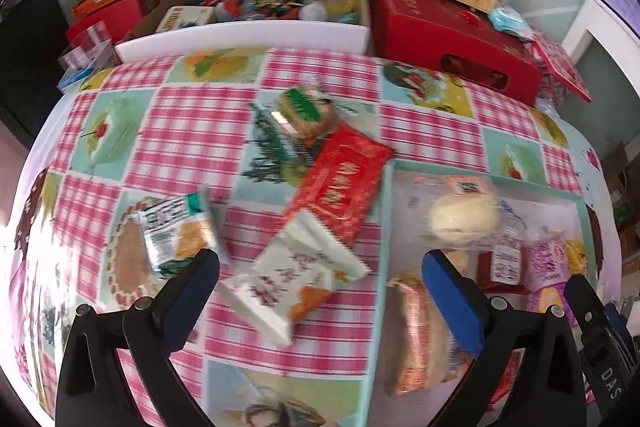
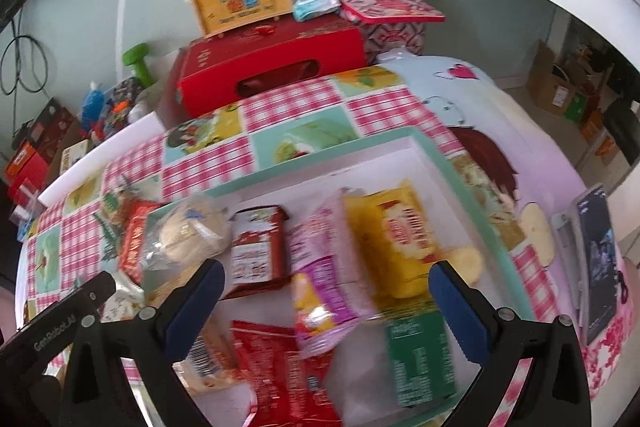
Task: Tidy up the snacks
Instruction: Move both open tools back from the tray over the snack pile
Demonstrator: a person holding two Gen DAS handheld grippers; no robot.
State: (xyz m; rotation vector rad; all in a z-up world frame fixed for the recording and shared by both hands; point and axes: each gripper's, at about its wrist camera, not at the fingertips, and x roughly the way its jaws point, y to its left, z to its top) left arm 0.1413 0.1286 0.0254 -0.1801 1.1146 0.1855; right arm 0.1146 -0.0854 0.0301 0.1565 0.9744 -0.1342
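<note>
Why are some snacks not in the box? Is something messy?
Yes. Four packets still lie jumbled on the tablecloth, left of the tray: a white packet, a red packet overlapping it, a green-labelled cake and a green-and-white packet. Nothing looks spilled or torn.

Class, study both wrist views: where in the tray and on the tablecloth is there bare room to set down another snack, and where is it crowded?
Free: the tray's white back corner behind the yellow packet, and the checked tablecloth left of the loose snacks. Crowded: the tray's front, where packets overlap, and the cloth beside the red packet.
</note>
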